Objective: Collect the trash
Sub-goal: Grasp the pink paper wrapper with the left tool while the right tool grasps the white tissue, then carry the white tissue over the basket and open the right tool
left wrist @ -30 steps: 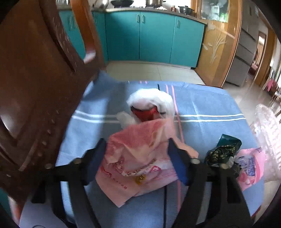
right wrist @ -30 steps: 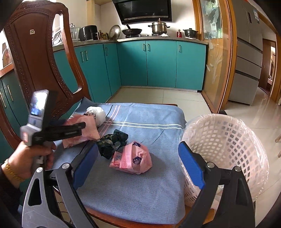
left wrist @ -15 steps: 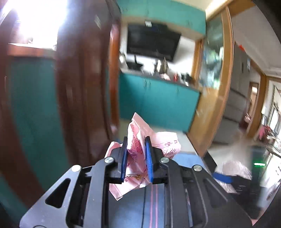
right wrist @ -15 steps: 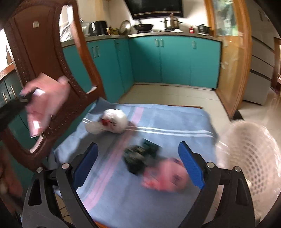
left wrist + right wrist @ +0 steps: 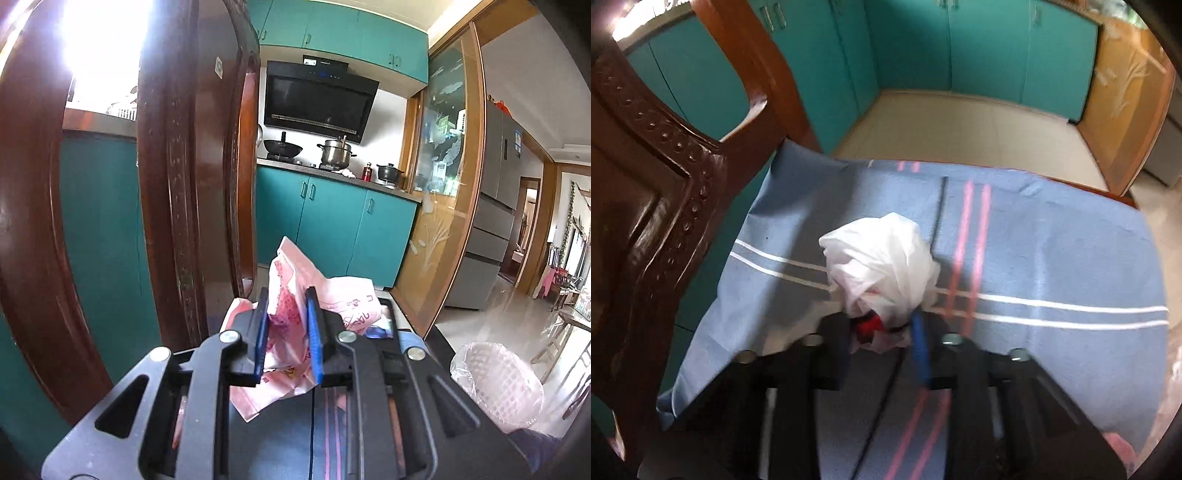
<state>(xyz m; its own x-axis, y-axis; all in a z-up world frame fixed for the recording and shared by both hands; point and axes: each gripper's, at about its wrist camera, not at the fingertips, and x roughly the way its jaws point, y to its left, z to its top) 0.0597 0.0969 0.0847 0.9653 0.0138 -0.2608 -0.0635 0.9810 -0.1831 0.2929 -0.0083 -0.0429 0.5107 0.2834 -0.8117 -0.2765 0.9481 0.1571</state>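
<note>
Pink wrapper (image 5: 286, 325) pinched in raised left tool (image 5: 286, 334); downward-tilted right tool (image 5: 882, 332), just closing, clamps white bag (image 5: 882, 266)

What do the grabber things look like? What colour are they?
Both are black plastic tools with two flat fingers. The left gripper has bright blue pads inside its fingers and round silver bolts on top. The right gripper looks the same but blurry, with one blue pad showing. No hands or sleeves show.
</note>
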